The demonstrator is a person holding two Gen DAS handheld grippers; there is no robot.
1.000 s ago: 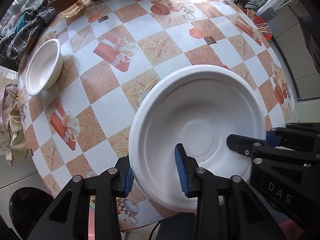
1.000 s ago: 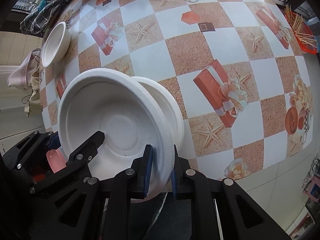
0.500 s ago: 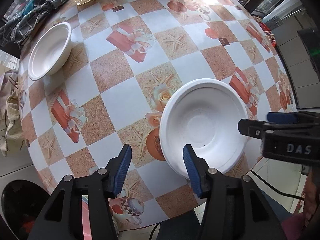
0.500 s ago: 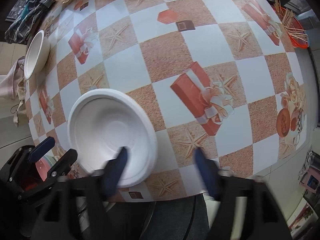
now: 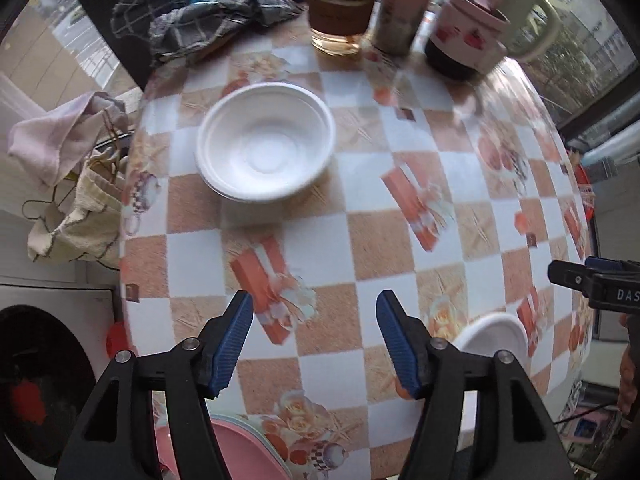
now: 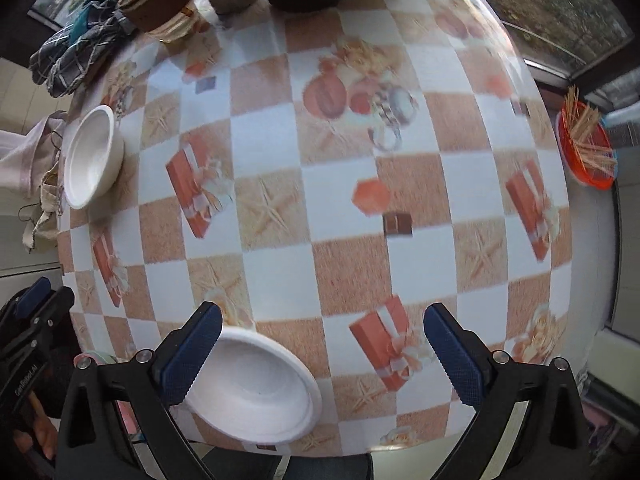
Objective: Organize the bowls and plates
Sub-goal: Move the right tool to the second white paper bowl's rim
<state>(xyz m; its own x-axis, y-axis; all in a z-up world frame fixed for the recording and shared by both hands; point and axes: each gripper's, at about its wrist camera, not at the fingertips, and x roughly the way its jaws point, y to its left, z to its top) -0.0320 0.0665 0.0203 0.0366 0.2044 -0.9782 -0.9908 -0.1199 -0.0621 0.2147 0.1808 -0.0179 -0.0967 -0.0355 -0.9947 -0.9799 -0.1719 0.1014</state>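
On the far left of the counter [image 5: 392, 236], near its edge, sits a white bowl [image 5: 266, 146], upright and empty; a second rim just under it suggests it may rest in another bowl. In the right wrist view the same bowl [image 6: 90, 156] lies at the left edge, beside a pale cloth [image 6: 16, 156] hanging off the side. Behind it, at the far left, is a crumpled checked cloth [image 5: 200, 20], then a glass cup with a brown sleeve [image 5: 340, 20], a tall tumbler [image 5: 402, 4] and a pink-patterned jar [image 5: 468, 36] along the far edge.

The left hand-held gripper [image 5: 314, 338] hangs over the near part of the counter with its blue-padded jaws spread wide and nothing between them. The checked tablecloth shows through the gap.

Further right, at the near edge, a second white bowl [image 6: 252, 388] rests upright on the counter. It is just beside the left finger of the right hand-held gripper [image 6: 324, 354], whose jaws are also wide apart and empty. In the left wrist view only a sliver of this bowl [image 5: 494, 334] shows.

At the far right, off the counter, an orange dish of sticks [image 6: 586, 148] stands.
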